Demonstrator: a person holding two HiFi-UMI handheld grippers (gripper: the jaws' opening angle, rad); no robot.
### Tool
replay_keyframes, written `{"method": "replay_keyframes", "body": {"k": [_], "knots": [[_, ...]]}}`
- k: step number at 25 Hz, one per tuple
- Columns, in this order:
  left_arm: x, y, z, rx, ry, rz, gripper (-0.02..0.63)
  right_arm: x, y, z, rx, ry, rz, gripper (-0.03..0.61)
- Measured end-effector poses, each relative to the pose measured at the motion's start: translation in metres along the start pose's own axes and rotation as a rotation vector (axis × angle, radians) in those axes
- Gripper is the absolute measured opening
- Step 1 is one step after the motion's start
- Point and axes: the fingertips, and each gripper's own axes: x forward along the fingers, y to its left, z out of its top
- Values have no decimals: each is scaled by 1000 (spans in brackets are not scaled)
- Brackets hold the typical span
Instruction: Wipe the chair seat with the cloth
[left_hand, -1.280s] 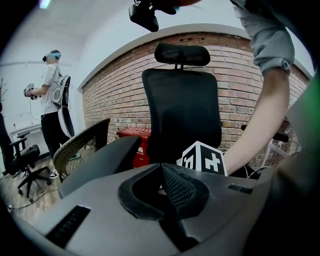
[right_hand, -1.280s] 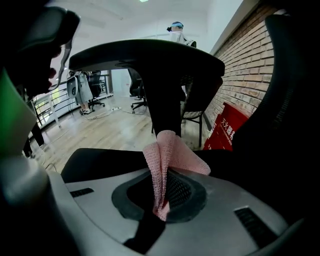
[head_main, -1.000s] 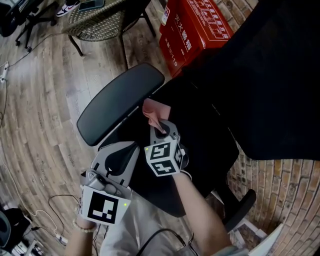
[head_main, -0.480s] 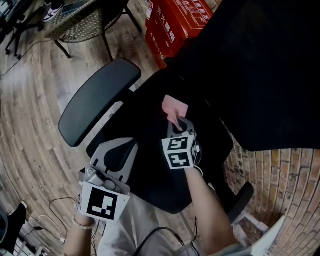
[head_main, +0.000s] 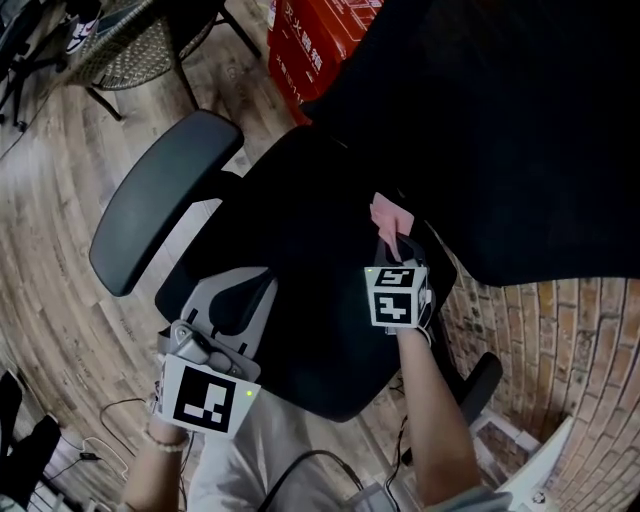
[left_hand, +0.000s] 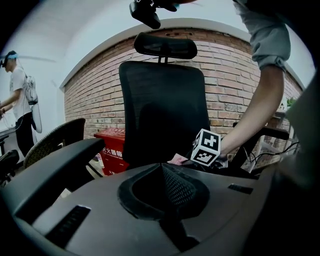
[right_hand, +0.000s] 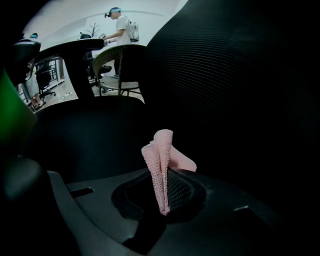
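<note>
Gripping cloth (head_main: 390, 215) — right tool (head_main: 393, 242) slid rightward across seat (head_main: 300, 240) | left tool (head_main: 242, 288) closed, empty

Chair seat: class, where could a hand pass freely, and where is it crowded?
Free: the middle of the seat, between armrest, left gripper and cloth. Crowded: by the backrest, where the right gripper holds the cloth.

Wood-plank floor (head_main: 60, 190) underfoot, brick wall (left_hand: 230, 75) straight ahead, red box (head_main: 320, 30) near its foot, wicker chair (head_main: 130, 55) just alongside.
</note>
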Motion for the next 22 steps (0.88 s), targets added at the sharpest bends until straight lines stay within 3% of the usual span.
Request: {"method": "replay_keyframes", "body": {"k": [4,8,22], "knots": [[4,-6,5,12,2,-13,18,-6,-26,-21,57,38,-46,55],[5,-7,7,13,-1,-14,18,-9,-28,-30,84,54,-38,55],[-25,-3,-6,-3,9,27,18,-26,71,-1,33,-25,136,55]]}}
